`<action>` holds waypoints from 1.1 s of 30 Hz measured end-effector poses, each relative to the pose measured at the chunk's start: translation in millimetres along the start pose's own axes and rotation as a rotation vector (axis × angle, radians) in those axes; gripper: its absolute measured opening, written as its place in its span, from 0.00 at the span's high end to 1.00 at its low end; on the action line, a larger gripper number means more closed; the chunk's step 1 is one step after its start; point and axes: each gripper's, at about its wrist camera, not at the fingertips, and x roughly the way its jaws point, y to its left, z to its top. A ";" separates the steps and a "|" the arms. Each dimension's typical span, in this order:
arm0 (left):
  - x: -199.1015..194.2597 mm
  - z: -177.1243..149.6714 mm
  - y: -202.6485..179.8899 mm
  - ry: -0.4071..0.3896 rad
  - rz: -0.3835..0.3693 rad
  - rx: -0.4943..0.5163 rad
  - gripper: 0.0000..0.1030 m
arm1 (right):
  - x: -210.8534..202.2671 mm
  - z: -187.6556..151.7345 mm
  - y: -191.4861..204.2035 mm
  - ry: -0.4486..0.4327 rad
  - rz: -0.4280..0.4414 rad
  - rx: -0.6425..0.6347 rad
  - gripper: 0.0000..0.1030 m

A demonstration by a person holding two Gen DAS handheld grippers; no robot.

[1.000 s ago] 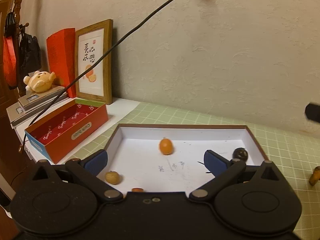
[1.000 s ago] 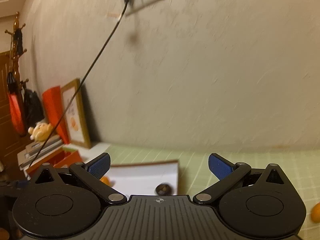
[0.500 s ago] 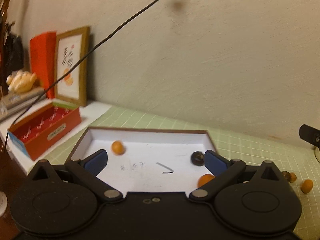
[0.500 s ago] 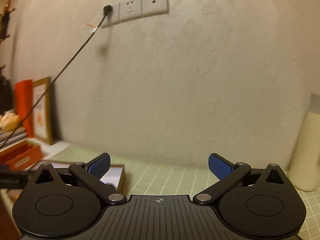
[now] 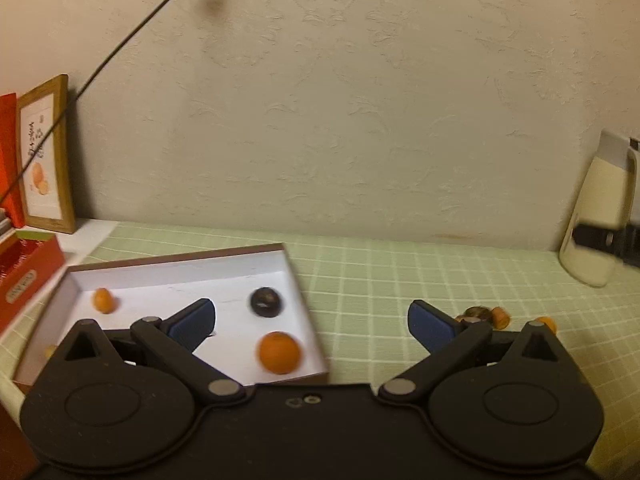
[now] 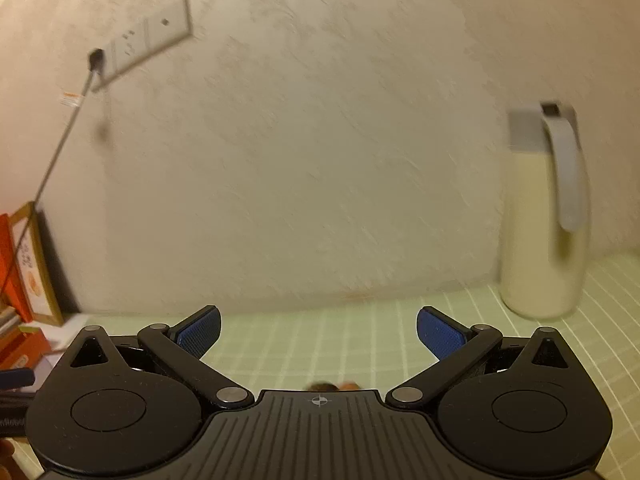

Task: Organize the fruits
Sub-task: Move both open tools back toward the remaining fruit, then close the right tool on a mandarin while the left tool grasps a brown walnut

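While both tools hover above the green checked tablecloth [image 5: 400, 280], the left gripper [image 5: 311, 320] has its blue-padded fingers spread wide with nothing between them, and the right gripper [image 6: 318, 334] is likewise spread wide and empty. Nearest the left gripper, a shallow white-lined box [image 5: 280, 258] lies on the cloth and holds 3 clearly visible fruits: a large orange fruit [image 5: 278, 352] near its front right corner, a dark round fruit [image 5: 265, 302] just behind that, and a small orange fruit [image 5: 103, 300] toward the left side. To the right, partly hidden by the left gripper's right finger, a few small loose fruits [image 5: 492, 315] sit on the cloth, well apart from the box; in the right wrist view only their tops [image 6: 334, 386] peek over the gripper body. Farther left stand a red box [image 5: 24, 280] and a framed picture [image 5: 44, 160] against the wall. At the far right a cream jug [image 5: 594, 216] with a grey lid stands by the wall, and a black cable [image 5: 120, 46] runs up to a wall socket [image 6: 140, 40].
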 end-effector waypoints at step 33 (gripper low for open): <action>114.8 -33.9 -122.8 0.145 -0.153 0.223 0.31 | 71.8 -42.2 -59.5 0.334 -0.108 0.004 0.27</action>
